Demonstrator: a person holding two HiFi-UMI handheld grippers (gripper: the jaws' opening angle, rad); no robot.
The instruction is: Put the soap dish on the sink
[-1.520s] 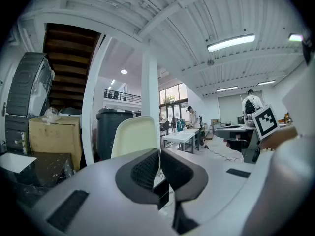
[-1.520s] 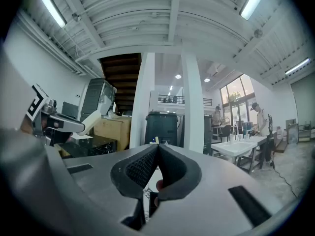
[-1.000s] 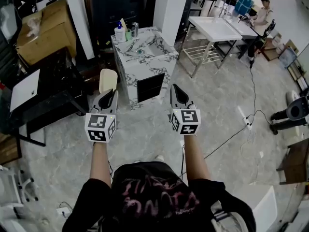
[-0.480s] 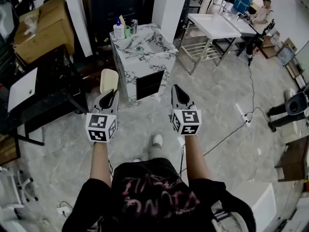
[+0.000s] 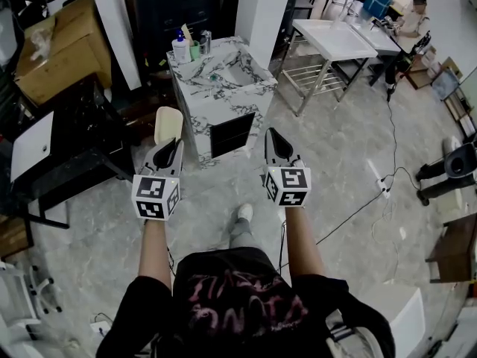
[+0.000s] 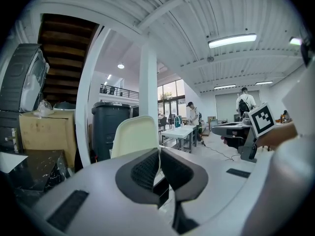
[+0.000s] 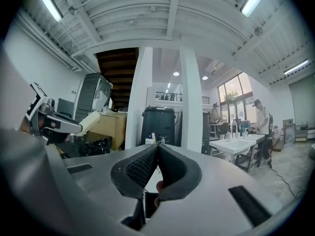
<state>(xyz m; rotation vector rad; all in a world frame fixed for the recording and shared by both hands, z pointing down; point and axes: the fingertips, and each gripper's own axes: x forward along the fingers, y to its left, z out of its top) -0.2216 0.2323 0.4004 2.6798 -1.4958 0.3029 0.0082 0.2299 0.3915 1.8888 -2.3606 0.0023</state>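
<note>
The soap dish [image 5: 167,123] is a cream oval shell, held upright in front of my left gripper [image 5: 172,142], whose jaws are shut on its lower edge. In the left gripper view the soap dish [image 6: 134,136] rises just past the closed left gripper [image 6: 158,149]. My right gripper [image 5: 272,135] is shut with nothing in it, level with the left one and about a shoulder's width away. The sink [image 5: 227,71] is a basin in a white marble-patterned cabinet, a step or two ahead of both grippers. From the right gripper [image 7: 156,146] view, the soap dish [image 7: 91,120] shows at the left.
A pump bottle [image 5: 181,48], a green cup and a can stand at the sink's back left corner. A white steel table [image 5: 333,42] is to the right, a black desk [image 5: 63,144] and cardboard box [image 5: 63,45] to the left. A cable [image 5: 371,198] crosses the floor.
Both grippers keep their pose and the left stays shut on the soap dish. The person's foot has stepped forward into view and the room has shifted slightly.
</note>
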